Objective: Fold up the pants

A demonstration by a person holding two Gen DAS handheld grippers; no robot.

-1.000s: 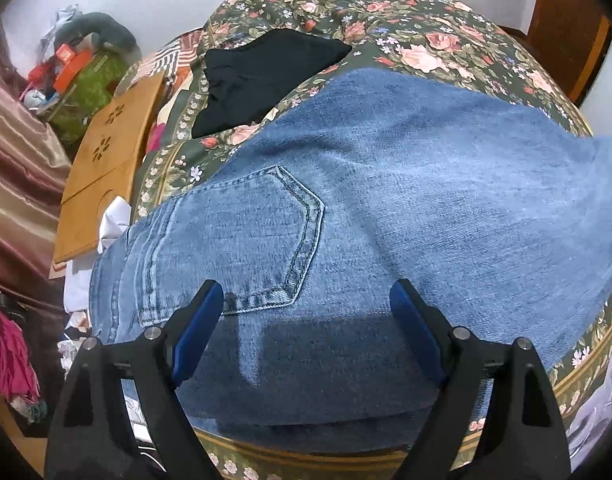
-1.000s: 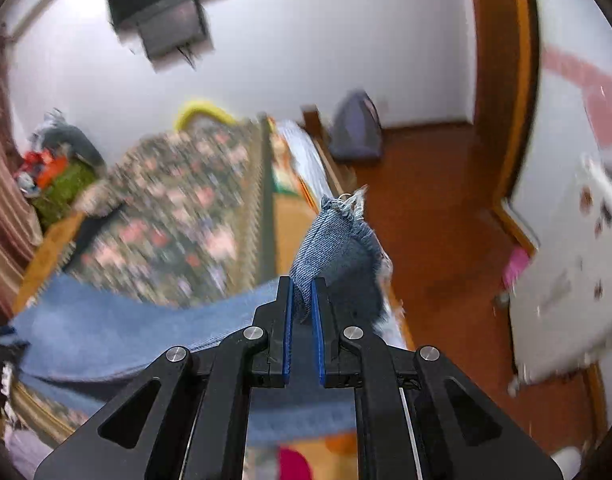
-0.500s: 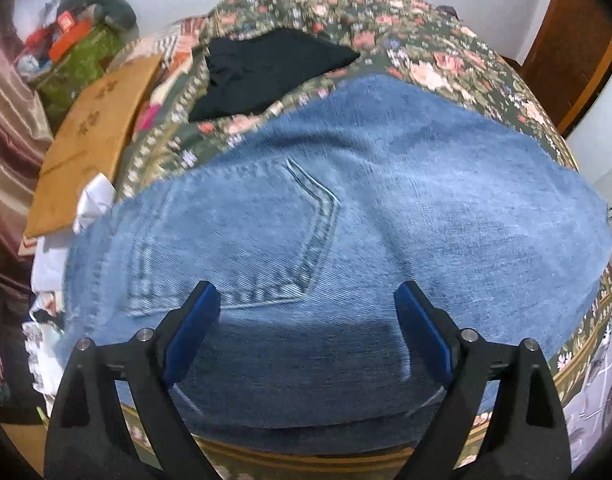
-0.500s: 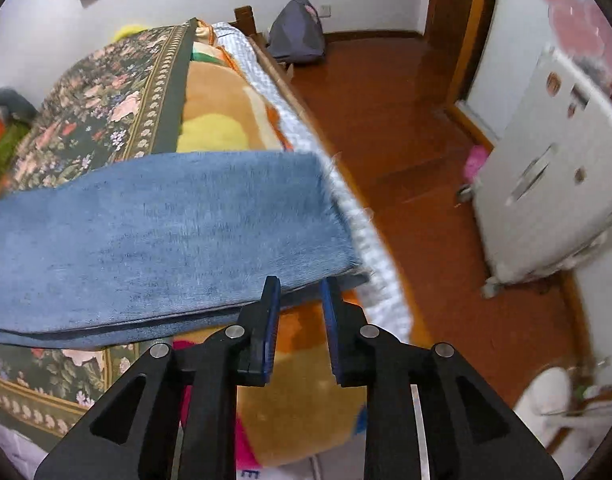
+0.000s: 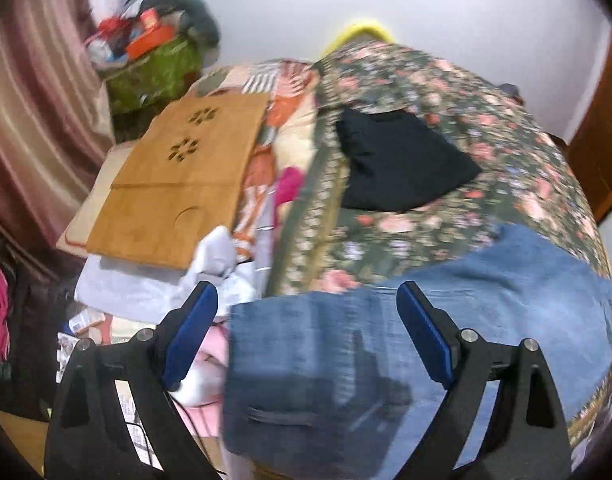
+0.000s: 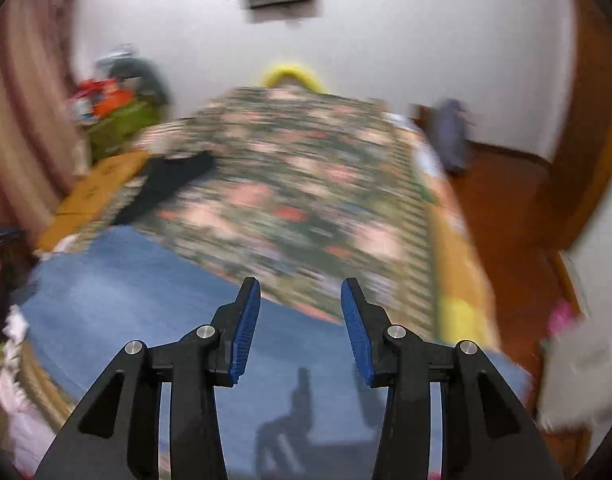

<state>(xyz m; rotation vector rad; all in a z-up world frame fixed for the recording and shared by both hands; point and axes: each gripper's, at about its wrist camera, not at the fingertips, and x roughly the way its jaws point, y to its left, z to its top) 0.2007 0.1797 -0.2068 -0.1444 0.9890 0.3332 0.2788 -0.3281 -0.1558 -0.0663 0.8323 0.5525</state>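
Floral bedspread (image 5: 445, 92) under folded jeans (image 5: 345, 352) at near bed edge; left gripper (image 5: 306, 332) wide open, now off pocket, over waistband end.
Right view: right gripper (image 6: 300, 326) opening, empty, hem released onto jeans (image 6: 126, 292). Fold laid.

Bedroom: floral-covered bed (image 5: 445, 92), curtain (image 5: 34, 112)

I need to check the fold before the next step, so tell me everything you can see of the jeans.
The jeans are blue denim, lying flat across the near edge of the floral bedspread, folded into a broad band with a belt loop at the near end. The fabric looks smooth, though the view is blurred. Neither gripper touches them: the left gripper hangs open above, and the right gripper is opening with nothing between its pads.
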